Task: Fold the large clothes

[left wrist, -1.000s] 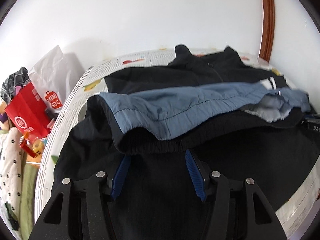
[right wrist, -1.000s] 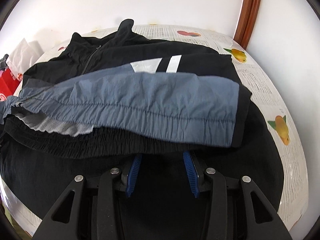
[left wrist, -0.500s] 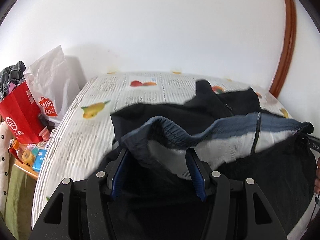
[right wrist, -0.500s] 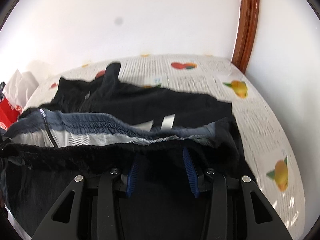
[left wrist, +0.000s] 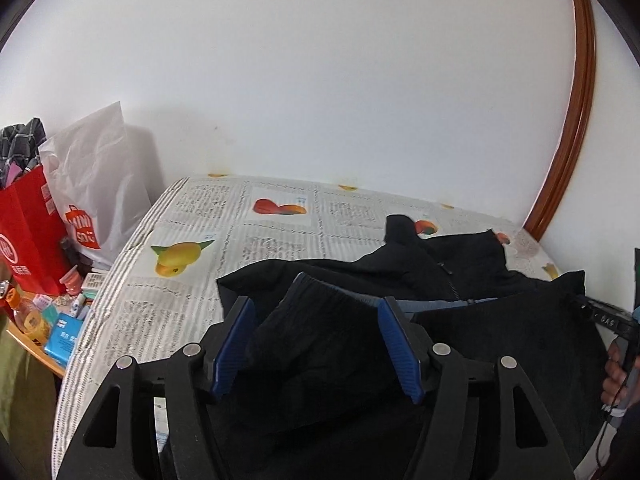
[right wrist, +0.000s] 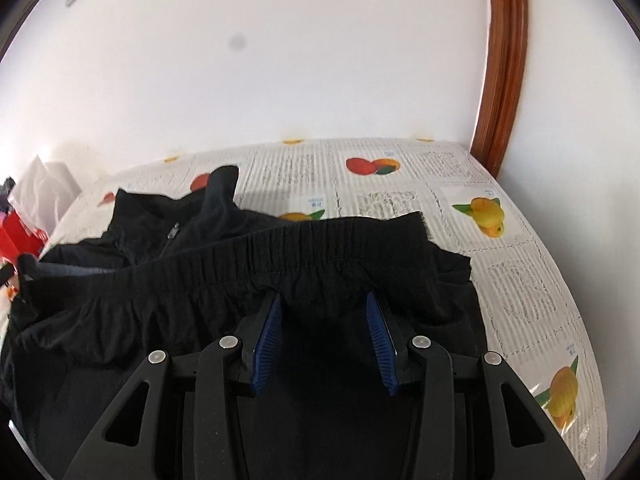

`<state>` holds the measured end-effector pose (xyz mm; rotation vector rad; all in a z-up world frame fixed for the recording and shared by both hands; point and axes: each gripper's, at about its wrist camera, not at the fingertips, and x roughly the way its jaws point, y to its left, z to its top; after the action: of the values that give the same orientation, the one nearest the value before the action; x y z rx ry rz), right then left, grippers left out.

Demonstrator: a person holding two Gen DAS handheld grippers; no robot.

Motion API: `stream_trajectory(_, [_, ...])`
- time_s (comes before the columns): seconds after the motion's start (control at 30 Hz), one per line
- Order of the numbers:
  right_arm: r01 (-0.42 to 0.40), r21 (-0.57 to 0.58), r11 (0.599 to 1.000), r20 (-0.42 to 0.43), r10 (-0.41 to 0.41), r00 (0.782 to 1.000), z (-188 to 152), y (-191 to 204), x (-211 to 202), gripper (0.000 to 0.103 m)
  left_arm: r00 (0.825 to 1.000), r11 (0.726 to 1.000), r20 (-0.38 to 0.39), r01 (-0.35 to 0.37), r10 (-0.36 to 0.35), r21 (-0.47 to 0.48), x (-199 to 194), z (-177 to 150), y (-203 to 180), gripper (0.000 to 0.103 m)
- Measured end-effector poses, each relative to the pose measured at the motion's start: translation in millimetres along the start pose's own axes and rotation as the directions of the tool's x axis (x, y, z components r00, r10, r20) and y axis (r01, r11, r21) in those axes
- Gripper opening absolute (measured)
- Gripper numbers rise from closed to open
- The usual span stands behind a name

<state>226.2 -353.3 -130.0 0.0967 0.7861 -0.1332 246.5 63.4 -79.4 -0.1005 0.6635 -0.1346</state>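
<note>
Over the bed, left wrist: left gripper (left wrist: 316,344) jaws opening, bunched jacket hem (left wrist: 320,320) between the pads; jacket (left wrist: 440,272) ahead, far-right.
Right wrist: right gripper (right wrist: 324,340) pinches the elastic hem, which runs left-right; collar (right wrist: 176,216) far-left on fruit-print sheet (right wrist: 520,280).

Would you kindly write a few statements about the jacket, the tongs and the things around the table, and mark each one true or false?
1. The black jacket lies on a plain white cloth. False: the tablecloth is printed with fruit and text.
2. Black fabric sits between the pads of the left tongs. True; those jaws are opening.
3. The hem over the right tongs is elastic and gathered. True.
4. A red bag stands right of the table by the wooden frame. False: it stands left, beside a white bag.
5. The jacket's zipper is out of view. False: it shows near the collar.
</note>
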Motion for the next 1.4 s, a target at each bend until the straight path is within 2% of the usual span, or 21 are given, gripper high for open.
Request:
stream_trajectory(0.17, [0.085, 0.006, 0.996, 0.007, -0.085, 0.996, 2, -11, 2, 0.044, 0.995, 0.997, -0.054, -0.079, 0.08, 0.02, 13, -5, 5, 0.062])
stream_trajectory(0.33, [0.138, 0.027, 0.99, -0.053, -0.137, 0.989, 0, -30, 26, 0.045, 0.989, 0.994, -0.102, -0.104, 0.107, 0.033, 34, -11, 11, 0.06])
stream_trajectory(0.37, [0.145, 0.027, 0.989, -0.063, -0.143, 0.988, 0, -32, 31, 0.046, 0.989, 0.994, -0.102, -0.104, 0.107, 0.036, 36, -12, 11, 0.057])
stream_trajectory(0.47, [0.126, 0.055, 0.991, -0.104, -0.119, 0.987, -1, -41, 46, 0.048, 0.986, 0.992, -0.113, -0.121, 0.125, 0.04, 44, -14, 12, 0.039])
stream_trajectory(0.53, [0.124, 0.046, 0.991, -0.12, -0.118, 0.986, -3, -40, 54, 0.047, 0.984, 0.991, -0.123, -0.125, 0.13, 0.043, 50, -15, 12, 0.018])
stream_trajectory(0.57, [0.127, 0.034, 0.991, -0.126, -0.122, 0.984, -3, -38, 57, 0.043, 0.983, 0.991, -0.125, -0.129, 0.133, 0.044, 52, -16, 12, 0.013])
stream_trajectory(0.6, [0.117, 0.023, 0.993, -0.126, -0.113, 0.986, -4, -36, 59, 0.028, 0.983, 0.99, -0.121, -0.134, 0.138, 0.046, 53, -16, 12, 0.009])
stream_trajectory(0.63, [0.101, 0.009, 0.995, -0.125, -0.1, 0.987, -5, -33, 60, 0.018, 0.983, 0.99, -0.118, -0.136, 0.141, 0.048, 54, -17, 12, 0.007])
stream_trajectory(0.67, [0.11, -0.009, 0.994, -0.115, -0.111, 0.987, -5, -30, 59, 0.014, 0.983, 0.989, -0.114, -0.137, 0.142, 0.049, 54, -17, 11, 0.007])
stream_trajectory(0.7, [0.121, -0.023, 0.992, -0.096, -0.123, 0.988, -5, -29, 56, 0.004, 0.983, 0.989, -0.109, -0.141, 0.146, 0.047, 53, -17, 11, 0.006])
stream_trajectory(0.77, [0.1, -0.007, 0.995, -0.047, -0.101, 0.994, -2, -34, 47, 0.003, 0.985, 0.989, -0.098, -0.141, 0.144, 0.035, 52, -16, 12, 0.006])
stream_trajectory(0.83, [0.066, 0.057, 0.996, 0.003, -0.066, 0.998, 3, -46, 36, 0.002, 0.985, 0.99, -0.099, -0.138, 0.141, 0.031, 52, -16, 12, 0.006])
stream_trajectory(0.9, [0.078, 0.067, 0.995, 0.005, -0.079, 0.997, 4, -49, 37, 0.002, 0.984, 0.99, -0.112, -0.137, 0.14, 0.039, 56, -17, 10, 0.006])
stream_trajectory(1.03, [0.172, -0.002, 0.985, -0.089, -0.171, 0.981, -4, -40, 65, 0.003, 0.979, 0.988, -0.141, -0.141, 0.148, 0.059, 63, -20, 7, 0.009])
stream_trajectory(1.1, [0.199, -0.031, 0.98, -0.1, -0.201, 0.974, -5, -37, 70, 0.005, 0.977, 0.989, -0.153, -0.141, 0.147, 0.053, 64, -20, 8, 0.009])
stream_trajectory(1.27, [0.229, -0.055, 0.972, -0.098, -0.234, 0.967, -6, -38, 55, 0.023, 0.975, 0.989, -0.169, -0.137, 0.144, 0.048, 62, -23, 10, 0.014])
stream_trajectory(1.33, [0.233, -0.053, 0.971, -0.104, -0.237, 0.966, -13, -40, 47, 0.039, 0.973, 0.989, -0.177, -0.14, 0.146, 0.046, 59, -26, 10, 0.019])
stream_trajectory(1.4, [0.219, -0.045, 0.975, -0.112, -0.223, 0.968, -23, -44, 39, 0.041, 0.975, 0.99, -0.176, -0.134, 0.138, 0.037, 52, -30, 12, 0.021])
